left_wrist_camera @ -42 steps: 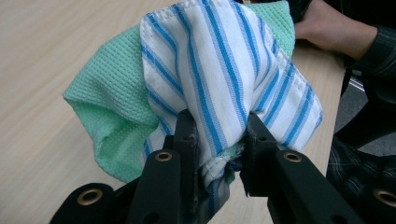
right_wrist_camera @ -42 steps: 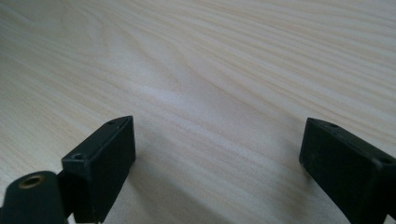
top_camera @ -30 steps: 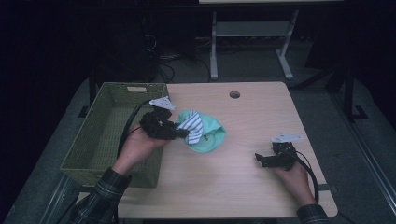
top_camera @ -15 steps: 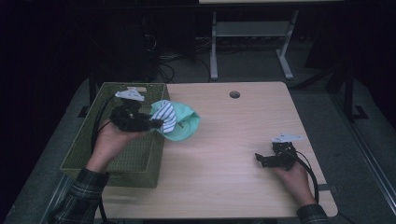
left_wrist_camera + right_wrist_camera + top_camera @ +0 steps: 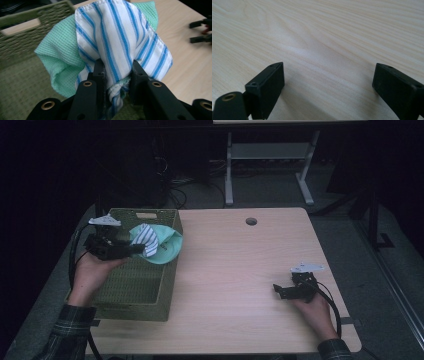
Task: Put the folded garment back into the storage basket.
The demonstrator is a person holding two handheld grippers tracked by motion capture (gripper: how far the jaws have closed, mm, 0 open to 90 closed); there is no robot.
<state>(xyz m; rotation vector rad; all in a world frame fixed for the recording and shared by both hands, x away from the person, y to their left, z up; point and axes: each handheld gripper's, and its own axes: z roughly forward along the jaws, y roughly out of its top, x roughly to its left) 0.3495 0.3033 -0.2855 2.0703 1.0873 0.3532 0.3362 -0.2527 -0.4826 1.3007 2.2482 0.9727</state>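
The left gripper (image 5: 131,249) pinches a striped cloth (image 5: 120,37) and a green cloth (image 5: 62,60) over the basket (image 5: 150,285), while the right gripper (image 5: 278,290) rests spread wide on the table (image 5: 240,270)

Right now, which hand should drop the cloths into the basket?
Left. The left gripper is clamped on the striped cloth and green cloth, at the basket rim. The right gripper rests open on the table, far away.
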